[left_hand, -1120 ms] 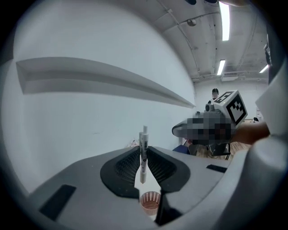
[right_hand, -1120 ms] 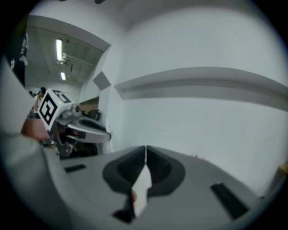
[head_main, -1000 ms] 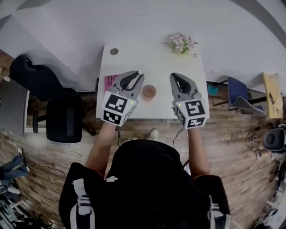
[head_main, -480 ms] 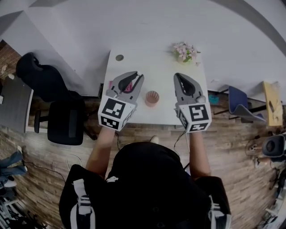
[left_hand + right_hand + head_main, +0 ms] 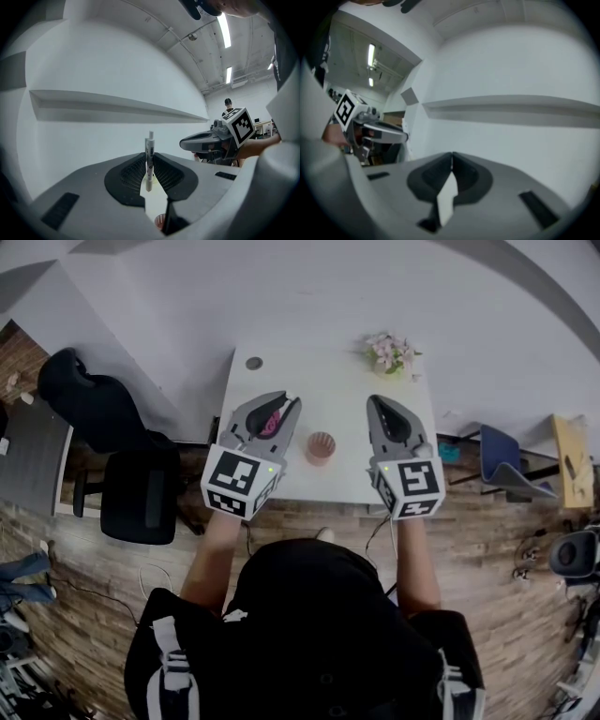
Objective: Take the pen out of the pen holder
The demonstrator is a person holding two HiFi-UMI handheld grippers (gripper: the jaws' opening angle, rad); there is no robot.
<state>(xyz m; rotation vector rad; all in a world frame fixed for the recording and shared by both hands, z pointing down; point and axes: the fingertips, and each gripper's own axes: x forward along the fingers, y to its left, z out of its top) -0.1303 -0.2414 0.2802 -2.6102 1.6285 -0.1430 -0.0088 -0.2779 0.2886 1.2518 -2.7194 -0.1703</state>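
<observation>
White pen [image 5: 149, 164] upright in left gripper [image 5: 149, 156], pink holder [image 5: 321, 445] on desk [image 5: 328, 381]

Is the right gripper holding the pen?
No, the right gripper is shut with nothing between its jaws, while the pen stands clamped upright in the left gripper.

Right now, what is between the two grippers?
In the head view, only the pen holder on the table shows between the left gripper and the right gripper; the rest is bare tabletop.
</observation>
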